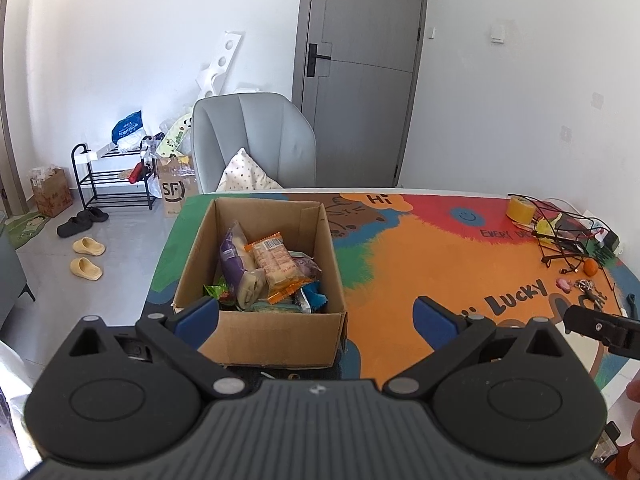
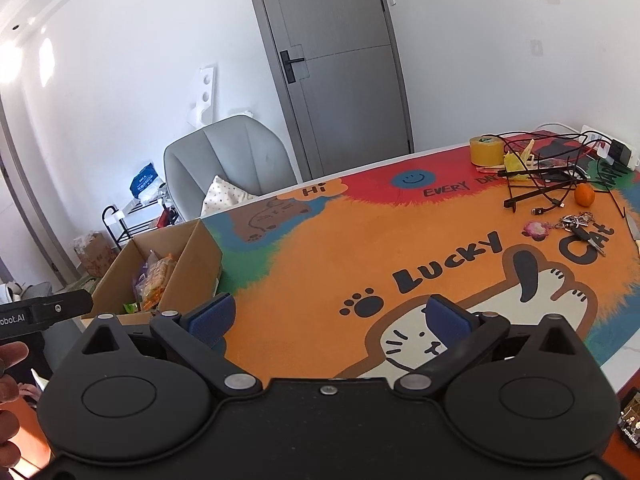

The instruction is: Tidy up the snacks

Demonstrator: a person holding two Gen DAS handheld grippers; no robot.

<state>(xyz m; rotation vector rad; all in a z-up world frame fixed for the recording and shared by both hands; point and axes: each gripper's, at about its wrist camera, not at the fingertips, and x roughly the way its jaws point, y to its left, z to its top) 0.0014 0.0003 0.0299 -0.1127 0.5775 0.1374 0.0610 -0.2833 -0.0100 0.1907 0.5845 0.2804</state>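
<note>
The cardboard box (image 1: 260,280) sits open at the left end of the table, on the colourful cartoon mat (image 1: 420,264), with the snacks piled inside it: a purple packet (image 1: 232,256) leaning against an orange-edged biscuit pack (image 1: 276,264), green and blue wrappers tucked beneath them. My left gripper (image 1: 316,316) hangs just in front of the box's near wall, its blue-padded fingers spread wide and holding nothing; my right gripper (image 2: 330,316) is over the orange middle of the mat, above the white cat drawing, jaws likewise wide apart and empty, the box to its left. At the far right end of the table lie a roll of yellow tape (image 2: 486,150), a tangle of black cables (image 2: 560,168), a small orange fruit (image 2: 585,194) and a bunch of keys (image 2: 580,226). Beyond the table stand a grey chair (image 1: 256,140) with a spotted cushion, a grey door (image 1: 360,68), and a black shoe rack (image 1: 116,176) with slippers on the floor beside it.
</note>
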